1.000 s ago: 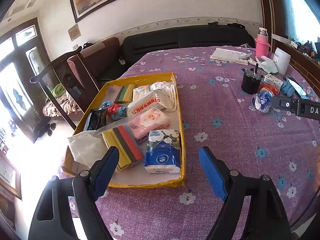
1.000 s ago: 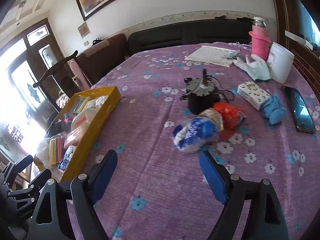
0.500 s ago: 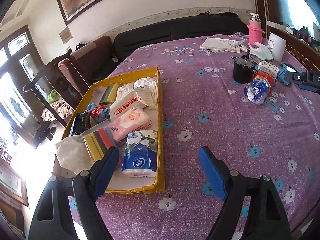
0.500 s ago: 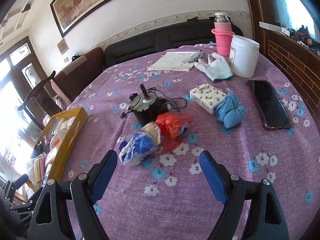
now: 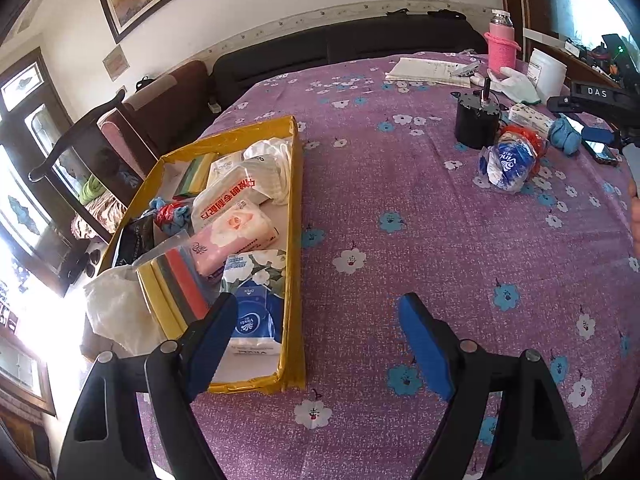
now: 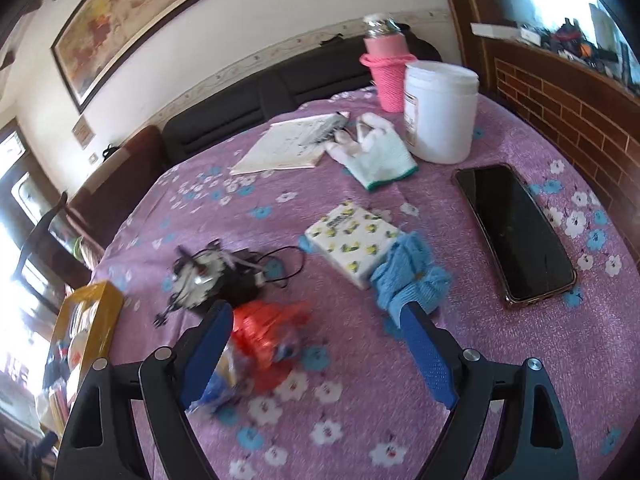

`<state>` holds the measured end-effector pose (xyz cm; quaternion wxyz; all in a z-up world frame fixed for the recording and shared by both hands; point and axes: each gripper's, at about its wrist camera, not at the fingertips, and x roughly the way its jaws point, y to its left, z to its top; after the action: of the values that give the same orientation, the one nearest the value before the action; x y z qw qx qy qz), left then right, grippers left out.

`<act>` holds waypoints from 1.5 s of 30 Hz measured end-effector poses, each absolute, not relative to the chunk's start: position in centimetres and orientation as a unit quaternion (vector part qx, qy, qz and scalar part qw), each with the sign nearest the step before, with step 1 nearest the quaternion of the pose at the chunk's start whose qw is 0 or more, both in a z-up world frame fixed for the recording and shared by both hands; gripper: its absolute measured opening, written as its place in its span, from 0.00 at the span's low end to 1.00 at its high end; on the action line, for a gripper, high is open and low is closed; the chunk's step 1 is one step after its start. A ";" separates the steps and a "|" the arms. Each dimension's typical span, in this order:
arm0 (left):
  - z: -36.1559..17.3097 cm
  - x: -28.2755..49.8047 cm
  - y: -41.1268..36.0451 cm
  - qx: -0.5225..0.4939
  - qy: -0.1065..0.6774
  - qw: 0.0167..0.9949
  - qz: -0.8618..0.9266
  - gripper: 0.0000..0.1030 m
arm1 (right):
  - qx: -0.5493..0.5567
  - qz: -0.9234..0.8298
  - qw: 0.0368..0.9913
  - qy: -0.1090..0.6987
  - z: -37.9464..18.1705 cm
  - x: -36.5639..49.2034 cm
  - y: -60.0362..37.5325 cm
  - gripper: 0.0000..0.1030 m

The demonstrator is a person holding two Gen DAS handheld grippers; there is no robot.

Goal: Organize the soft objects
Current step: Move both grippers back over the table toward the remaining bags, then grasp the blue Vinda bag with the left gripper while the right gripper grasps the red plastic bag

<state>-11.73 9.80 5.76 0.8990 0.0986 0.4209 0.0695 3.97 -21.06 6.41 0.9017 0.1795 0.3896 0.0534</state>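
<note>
1. Living room with a framed painting on a white wall and a dark sofa behind; round tabletop [image 5: 420, 208] under a purple cloth printed with blue and white flowers.
2. Near the left edge, a yellow tray [image 5: 295, 240] filled with soft goods: pink tissue pack [image 5: 234, 236], blue-and-white tissue pack [image 5: 256, 312], striped sponges [image 5: 180, 284], white cloth [image 5: 272, 160].
3. Left claw [image 5: 318, 320] spread wide, holding nothing; left finger over the near end of the tray, right finger over bare cloth.
4. Right claw [image 6: 318, 340] also spread wide and empty; low over the loose soft items on the right half of the tabletop.
5. Just ahead of its left finger, a red plastic bag [image 6: 268, 332] touching a blue-and-white wrapped roll [image 6: 224, 384], both blurred; blue knitted cloth [image 6: 412, 276] at the tip of the right finger, contact impossible to tell.
6. Lemon-print tissue pack [image 6: 352, 236] touching the blue cloth on its far side; black motor with wires [image 6: 212, 276] beside the red bag.
7. Further back: white work glove [image 6: 376, 156], papers [image 6: 292, 144], white tub [image 6: 440, 116], pink-sleeved bottle [image 6: 386, 68]; black phone [image 6: 516, 232] flat at the right.
</note>
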 end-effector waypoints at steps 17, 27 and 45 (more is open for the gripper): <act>5.0 -10.7 7.5 0.082 0.426 0.901 0.020 0.79 | 0.131 0.207 0.880 0.407 4.2 5.5 -15.0 0.87; 4.8 -10.2 8.9 0.013 0.444 0.896 -0.012 0.79 | 0.134 0.192 0.878 0.416 4.4 4.4 -15.5 0.86; 5.1 -4.0 3.9 -0.013 0.458 0.884 -0.094 0.79 | 0.084 0.108 0.884 0.447 3.0 5.0 -15.6 0.43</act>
<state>-3.98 3.92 5.07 0.8839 -0.0133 0.4578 -0.0943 5.04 -15.60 3.01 0.8838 0.0841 0.4473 0.1084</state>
